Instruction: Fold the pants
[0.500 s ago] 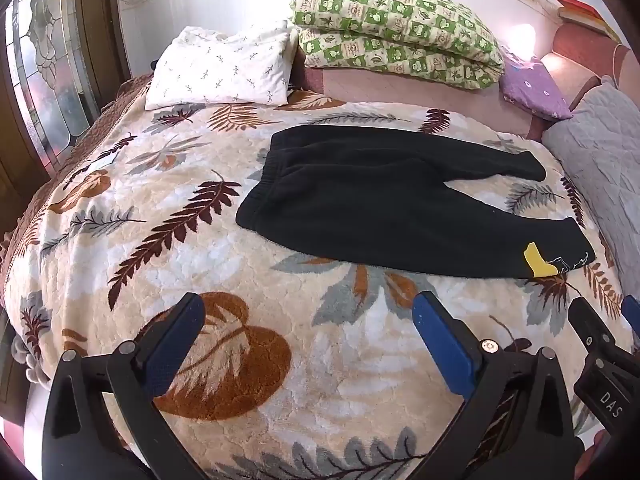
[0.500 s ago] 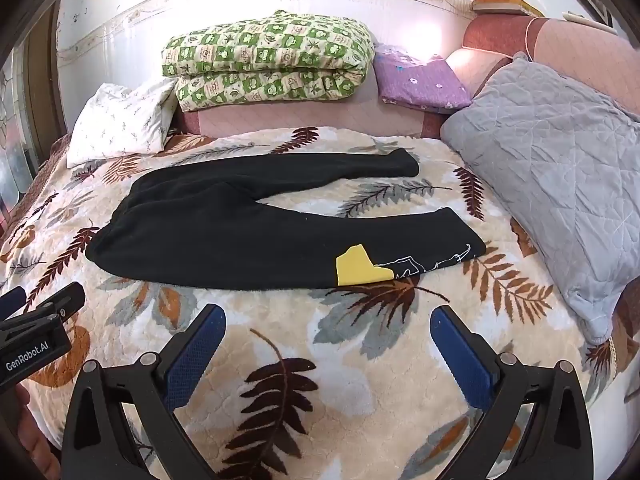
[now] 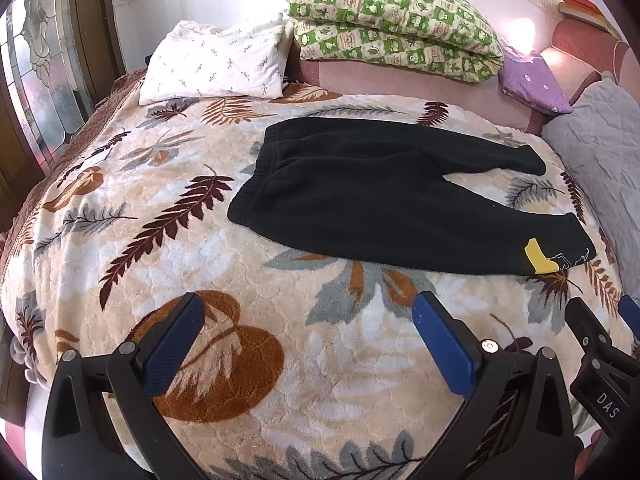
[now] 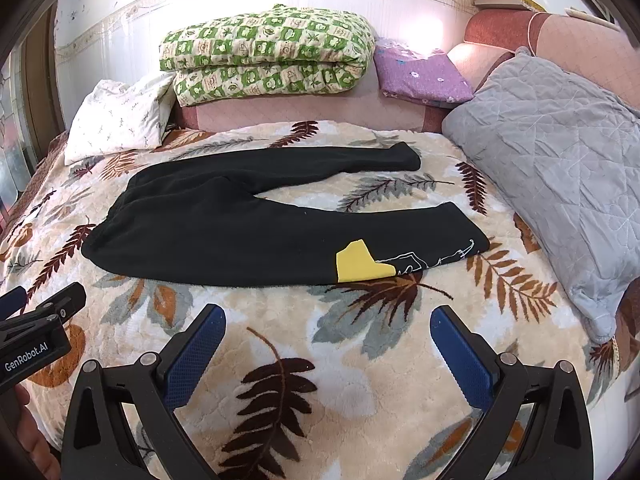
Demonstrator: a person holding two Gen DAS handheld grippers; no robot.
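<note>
Left wrist view: the black pants lay flat on the leaf-patterned blanket of the bed, waistband toward the left, both legs running to the right and spread apart in a narrow V. The fabric looked thick and fleecy, with a gathered waistband. The nearer leg carried a yellow patch and a thin white line drawing beside its cuff. The left hand-held gripper hovered over the blanket short of the pants, its blue-padded fingers spread wide with nothing between them. Part of the right hand-held gripper showed at the right edge. Behind the pants sat a white pillow, a folded green checked quilt and a purple pillow.

Right wrist view: the pants lay across the middle of the blanket, waistband at the left, the far leg reaching toward a grey quilted cushion and the near leg ending just short of it. The yellow patch sat on the lower edge of the near leg, with the white line drawing running toward the cuff. The right hand-held gripper hung above the blanket near the patch but clear of the cloth, fingers wide apart and holding nothing. The left hand-held gripper showed at the left edge. The green quilt and white pillow lay against the headboard.
</note>
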